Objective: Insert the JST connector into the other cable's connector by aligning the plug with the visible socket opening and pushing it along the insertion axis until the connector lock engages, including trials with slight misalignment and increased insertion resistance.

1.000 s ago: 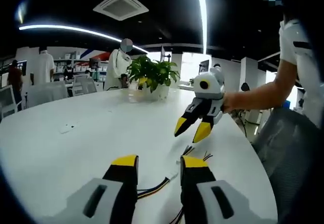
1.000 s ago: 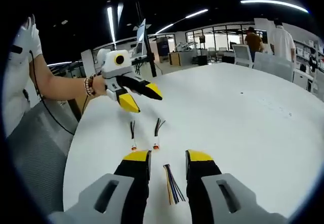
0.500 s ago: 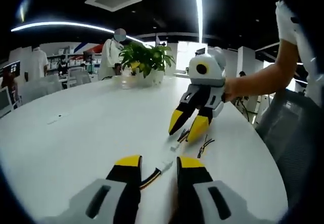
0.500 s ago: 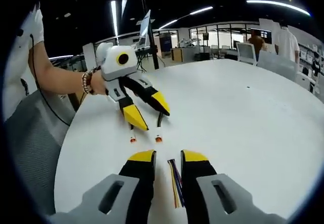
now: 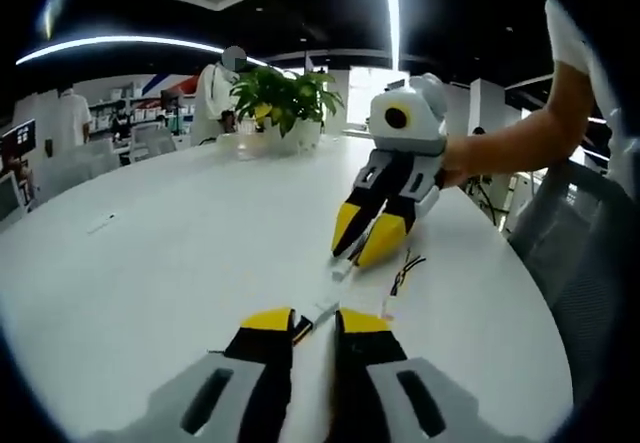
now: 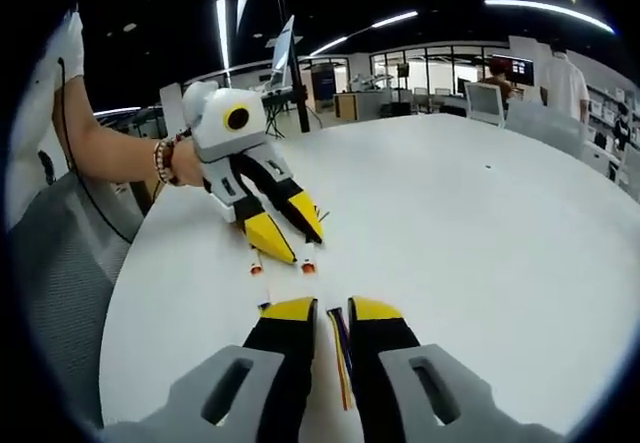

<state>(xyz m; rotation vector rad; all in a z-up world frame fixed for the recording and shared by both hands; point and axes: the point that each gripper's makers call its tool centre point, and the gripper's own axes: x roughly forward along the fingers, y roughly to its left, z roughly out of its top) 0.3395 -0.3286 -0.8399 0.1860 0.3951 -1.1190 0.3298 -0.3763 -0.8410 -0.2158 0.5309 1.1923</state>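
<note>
Connector-tipped cables lie on my white desk (image 5: 150, 263), split between my two tools. In the right gripper view, a bundle of coloured wires (image 6: 340, 358) runs between the yellow tips of my right tool (image 6: 332, 310), whose jaws stand close around it with only a thin gap; they look clenched on the bundle, though I cannot see the contact itself. Just beyond those tips lie two short dark leads, each ending in a small orange-and-white connector: one (image 6: 256, 267) beside the nearer tip of my left tool (image 6: 285, 243), the other (image 6: 308, 266) right under its farther tip. That left tool reaches down to the desk with its jaws narrowed, and I cannot tell whether it grips either lead.

In the left gripper view, my left tool (image 5: 312, 317) shows its own yellow tips close together, with a pale connector end (image 5: 322, 313) and a bit of coloured wire lying between them. Ahead, my right tool (image 5: 365, 246) points down at the desk, its tips nearly meeting over a small white connector (image 5: 343, 270). A dark loose lead (image 5: 403, 268) lies just beside it.

Farther back on the desk stands a potted green plant (image 5: 280, 98). A grey chair (image 5: 565, 253) stands beside the desk edge.
</note>
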